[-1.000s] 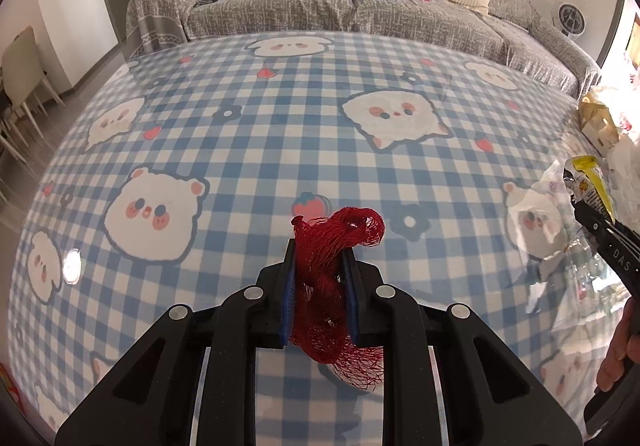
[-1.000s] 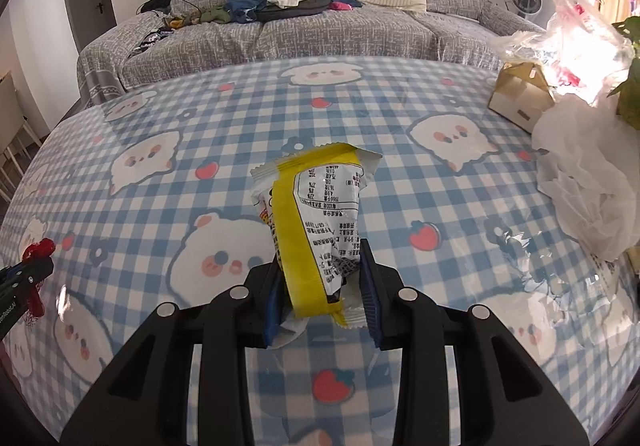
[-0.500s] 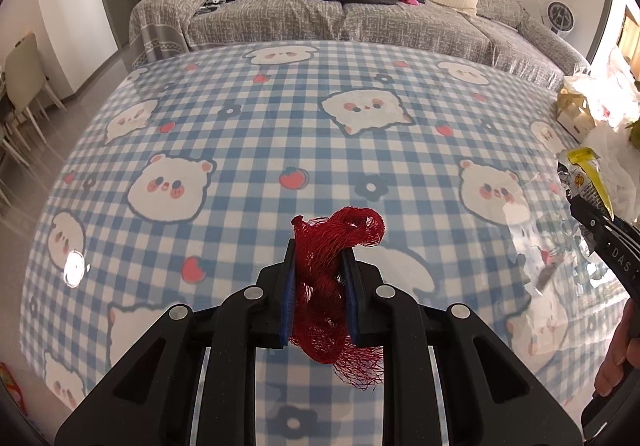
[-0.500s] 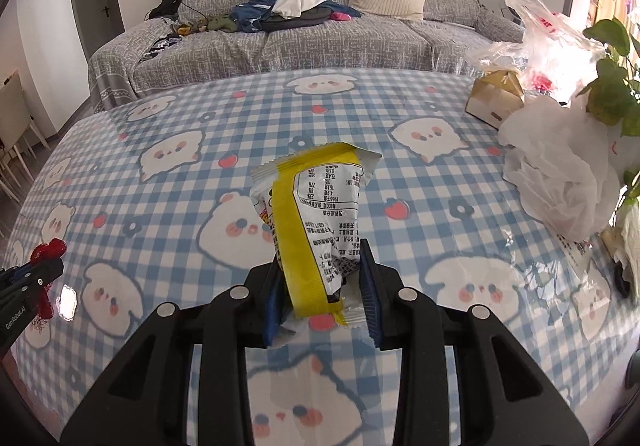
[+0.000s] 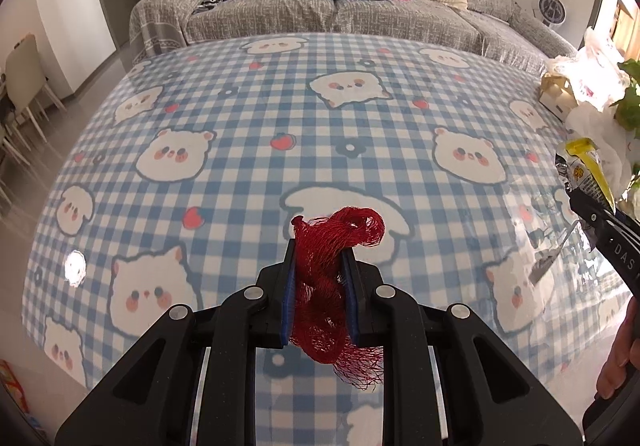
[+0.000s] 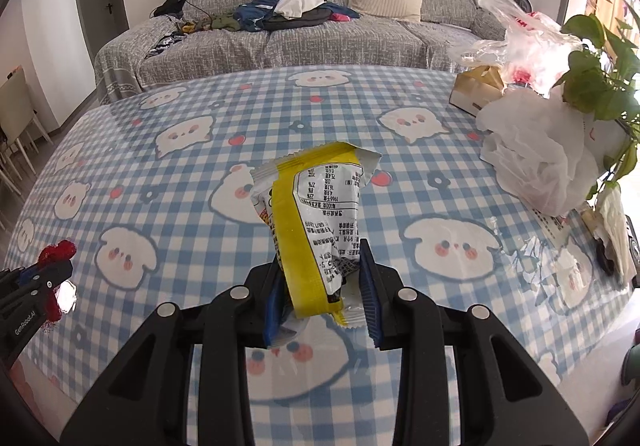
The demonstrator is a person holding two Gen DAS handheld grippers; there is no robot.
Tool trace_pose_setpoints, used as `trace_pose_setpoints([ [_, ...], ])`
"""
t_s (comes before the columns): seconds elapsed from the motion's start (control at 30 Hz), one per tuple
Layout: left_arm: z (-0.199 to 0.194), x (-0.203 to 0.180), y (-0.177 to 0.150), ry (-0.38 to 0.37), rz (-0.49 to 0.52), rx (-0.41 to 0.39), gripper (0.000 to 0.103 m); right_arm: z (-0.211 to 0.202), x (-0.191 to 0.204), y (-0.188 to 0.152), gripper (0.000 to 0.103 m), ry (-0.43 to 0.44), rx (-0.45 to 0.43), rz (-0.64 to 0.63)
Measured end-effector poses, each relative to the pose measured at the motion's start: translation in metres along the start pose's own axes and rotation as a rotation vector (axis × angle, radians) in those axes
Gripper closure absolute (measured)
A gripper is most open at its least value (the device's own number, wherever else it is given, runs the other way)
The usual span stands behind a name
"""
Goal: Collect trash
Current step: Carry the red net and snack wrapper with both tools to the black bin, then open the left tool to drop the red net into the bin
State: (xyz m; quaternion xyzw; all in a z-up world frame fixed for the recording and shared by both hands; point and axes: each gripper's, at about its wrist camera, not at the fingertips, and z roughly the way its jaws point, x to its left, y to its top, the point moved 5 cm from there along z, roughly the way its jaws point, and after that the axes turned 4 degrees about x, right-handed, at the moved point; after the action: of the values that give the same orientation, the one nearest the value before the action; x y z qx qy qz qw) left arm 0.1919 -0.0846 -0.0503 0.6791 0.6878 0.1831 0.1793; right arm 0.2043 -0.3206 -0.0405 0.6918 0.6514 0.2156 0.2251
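Both fingers [image 5: 347,282] of the left gripper [image 5: 319,246] pinched a red mesh net [image 5: 334,286], its length running twelve to six. At three o'clock, the right gripper [image 6: 324,278] clamped a yellow snack wrapper [image 6: 316,221] upright, open end toward twelve, above the checked tablecloth [image 6: 420,181].

Home living rm — grey sofa [image 6: 320,33] w/ clothes pile [image 6: 292,7] at far side, cartoon-checked counter [image 6: 200,173] near.
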Motion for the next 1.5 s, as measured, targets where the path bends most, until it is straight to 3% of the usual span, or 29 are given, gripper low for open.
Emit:
trace_pose_setpoints([
  [0.43, -0.026, -0.009, -0.05, -0.064, -0.046, 0.016, 0.084, -0.034, -0.004, -0.04, 0.072, 0.041, 0.007, 0.023],
  [0.77, -0.046, -0.02, -0.101, -0.073, -0.015, 0.021, 0.084, -0.073, -0.005, -0.077, 0.072, 0.052, -0.029, 0.009],
  [1.13, -0.063, -0.03, -0.158, -0.092, 0.007, 0.024, 0.084, -0.087, -0.013, -0.147, 0.072, 0.041, -0.009, -0.012],
  [1.5, -0.043, -0.048, -0.227, -0.123, 0.003, 0.115, 0.084, -0.09, -0.045, -0.229, 0.072, 0.029, 0.045, 0.014],
])
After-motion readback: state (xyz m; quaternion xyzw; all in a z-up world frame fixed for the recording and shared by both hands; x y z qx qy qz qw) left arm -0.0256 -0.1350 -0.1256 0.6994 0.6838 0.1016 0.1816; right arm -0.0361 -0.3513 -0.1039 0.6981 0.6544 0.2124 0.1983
